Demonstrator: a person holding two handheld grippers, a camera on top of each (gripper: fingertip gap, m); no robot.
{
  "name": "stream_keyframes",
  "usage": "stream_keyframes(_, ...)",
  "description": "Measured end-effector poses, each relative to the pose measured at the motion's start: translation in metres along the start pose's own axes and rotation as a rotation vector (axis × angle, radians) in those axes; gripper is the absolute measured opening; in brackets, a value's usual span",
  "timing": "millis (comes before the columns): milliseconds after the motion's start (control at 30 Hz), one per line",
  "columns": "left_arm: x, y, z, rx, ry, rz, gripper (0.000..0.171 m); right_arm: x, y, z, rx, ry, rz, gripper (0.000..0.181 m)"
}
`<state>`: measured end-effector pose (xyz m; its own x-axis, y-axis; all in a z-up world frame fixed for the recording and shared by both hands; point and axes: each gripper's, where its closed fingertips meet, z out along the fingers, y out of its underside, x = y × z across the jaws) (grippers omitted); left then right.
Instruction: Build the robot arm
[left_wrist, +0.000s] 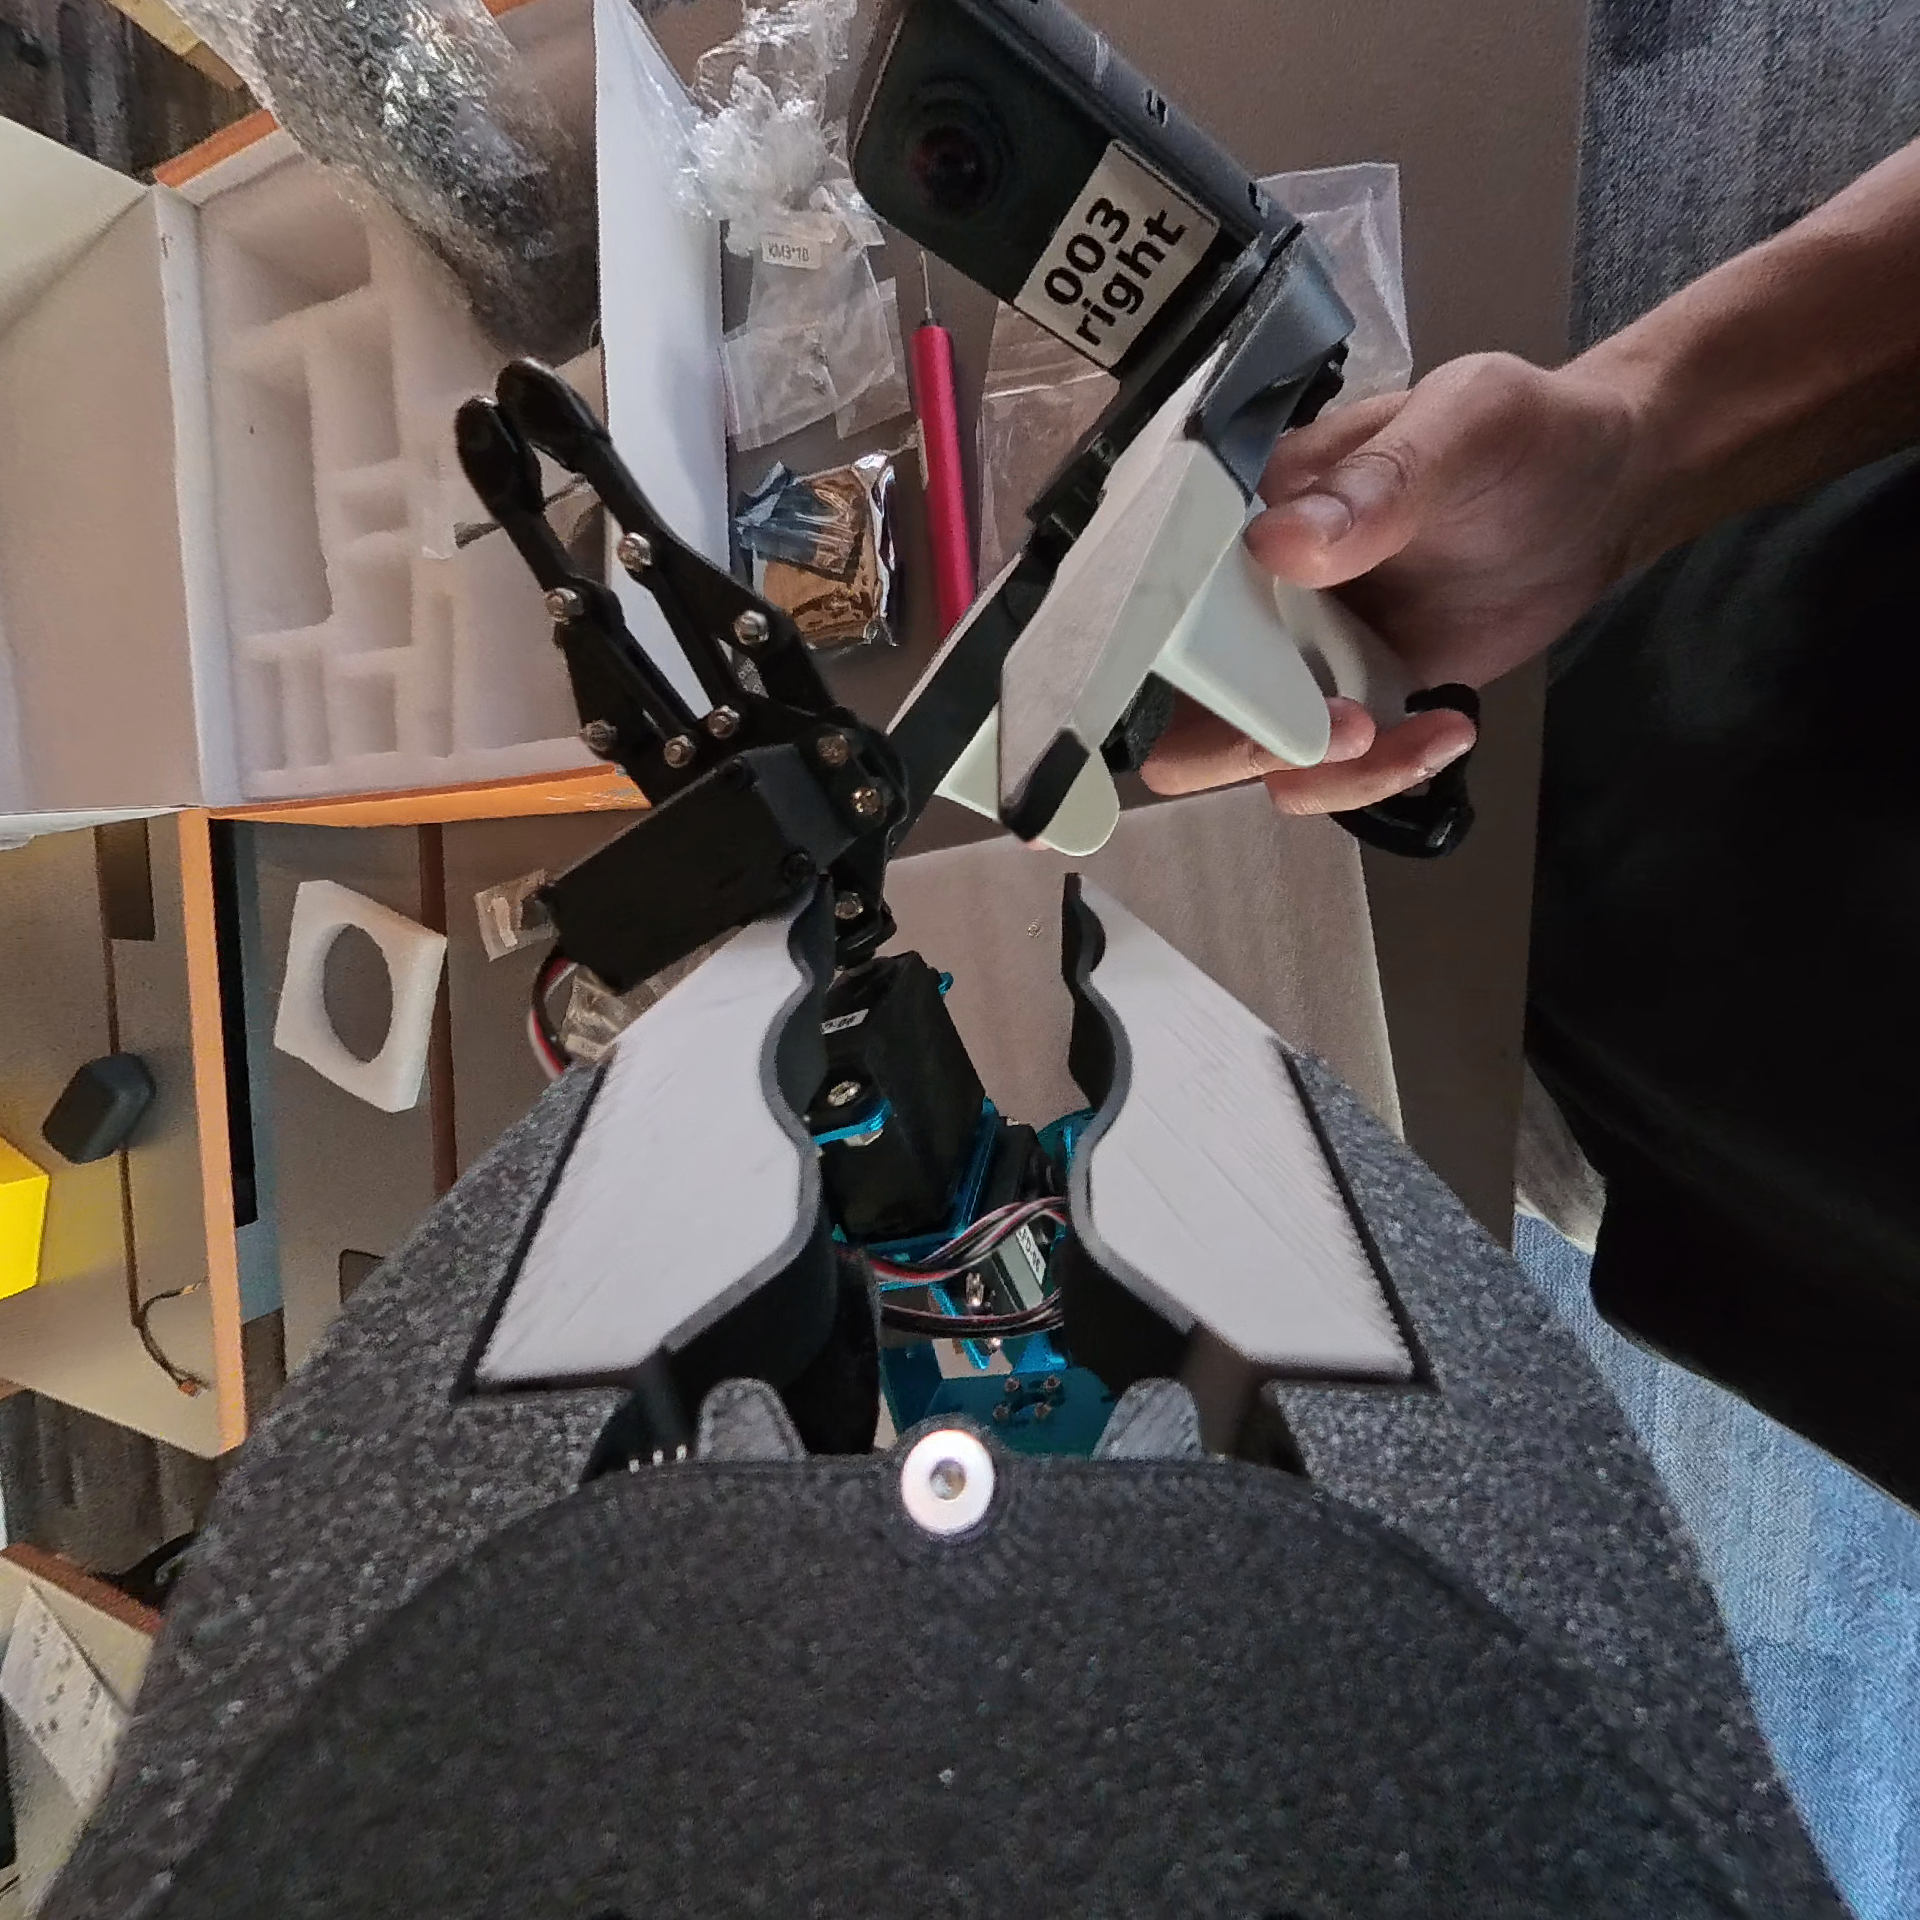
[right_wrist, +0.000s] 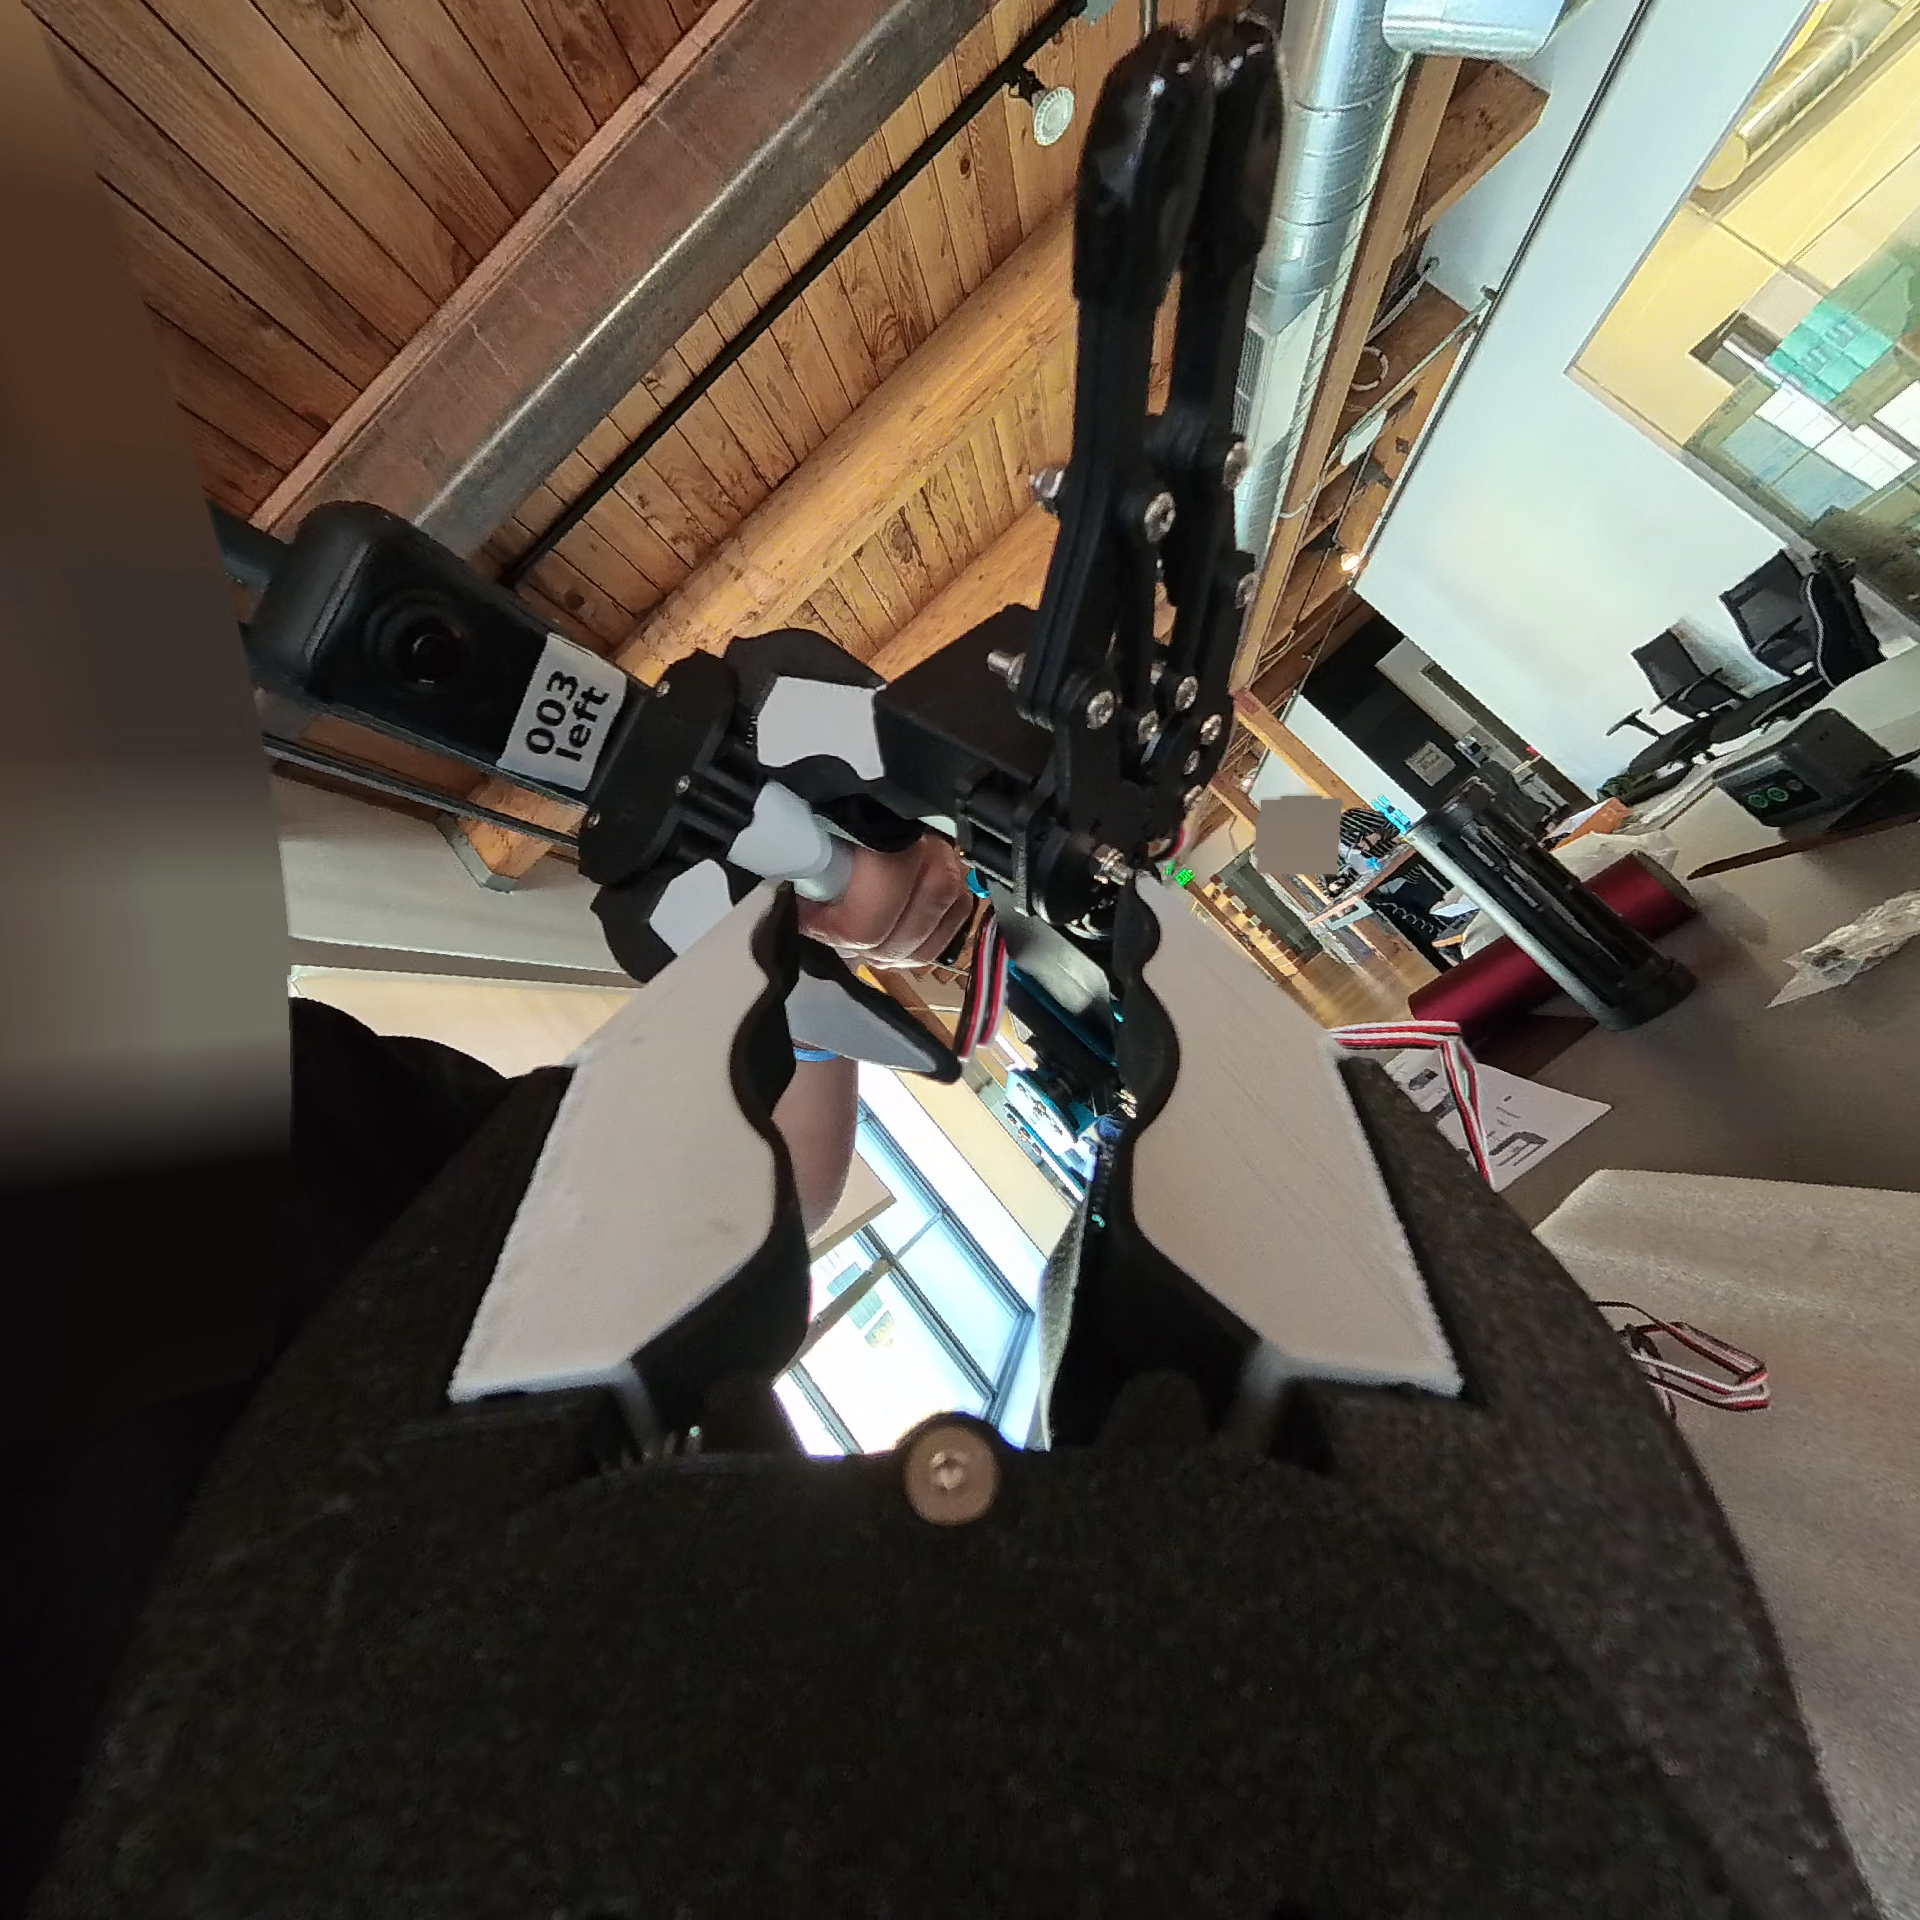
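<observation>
1. Left wrist view: the left tongs (left_wrist: 940, 1049) stand spread on either side of one small robot arm (left_wrist: 894, 1091), a black servo on blue metal brackets with a black claw (left_wrist: 634, 613) held above the tabletop (left_wrist: 1143, 883). Whether the pads press it I cannot tell. It looks stiff and fairly light, though its thin wires seem fragile; the servo body looks the safest hold. One red-handled tool (left_wrist: 940, 468) lies beyond.

2. Right wrist view: the right tongs (right_wrist: 956, 997) are likewise spread, their tips at the claw's base (right_wrist: 1091, 873); contact unclear. The one claw (right_wrist: 1164, 416) points upward, its two fingers together.
</observation>
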<state>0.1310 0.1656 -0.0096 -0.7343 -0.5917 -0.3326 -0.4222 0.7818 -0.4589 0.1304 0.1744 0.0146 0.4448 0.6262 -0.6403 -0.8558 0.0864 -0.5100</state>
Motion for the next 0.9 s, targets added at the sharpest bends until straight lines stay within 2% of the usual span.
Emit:
stream_keyframes(233,0.007,-0.003,-0.024,0.113,-0.019,-0.081,0.051,-0.001,0.001,0.001,-0.01,0.002,0.001,0.06)
stream_keyframes(400,-0.012,-0.002,-0.042,0.233,-0.173,-0.2,0.054,-0.002,0.002,-0.001,-0.033,0.008,-0.006,0.06)
stream_keyframes(533,-0.027,0.003,-0.045,0.286,-0.233,-0.293,0.076,-0.006,0.004,0.0,-0.046,0.015,-0.03,0.063)
stream_keyframes(600,-0.03,0.007,-0.04,0.274,-0.241,-0.305,0.08,-0.007,0.004,0.001,-0.045,0.017,-0.029,0.064)
stream_keyframes(800,-0.038,-0.011,-0.049,0.374,-0.028,-0.337,0.077,-0.009,0.006,0.003,-0.01,0.041,-0.082,0.064)
stream_keyframes(900,-0.057,-0.015,-0.051,0.471,0.118,-0.392,0.055,-0.008,0.006,0.003,0.037,0.065,-0.113,0.063)
